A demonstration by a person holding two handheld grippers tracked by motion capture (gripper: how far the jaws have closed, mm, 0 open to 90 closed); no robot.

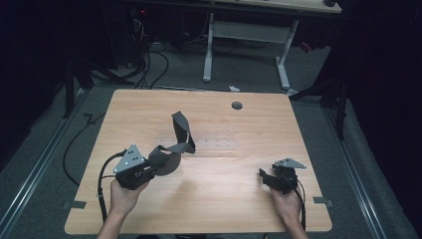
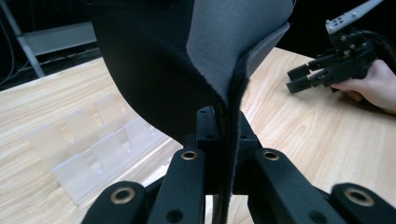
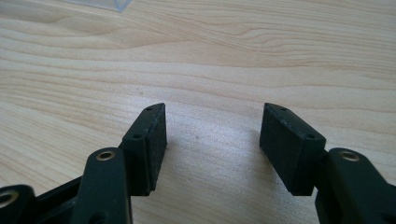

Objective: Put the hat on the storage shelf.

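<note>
Between the left tool's (image 1: 149, 168) clamped jaws hangs the dark fabric strap (image 1: 178, 141); the right tool (image 1: 268, 178) gapes empty, well apart.

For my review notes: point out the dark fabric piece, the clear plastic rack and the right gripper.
dark fabric piece (image 1: 180, 130), high view, raised strap.
clear plastic rack (image 2: 100, 158), left gripper view, front wall.
right gripper (image 3: 212, 147), right gripper view, gap between open jaws.

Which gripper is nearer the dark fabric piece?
Left. The left gripper is shut on the dark fabric piece, pinching its edge. The right gripper is open over bare table, well off to the side of it.
</note>
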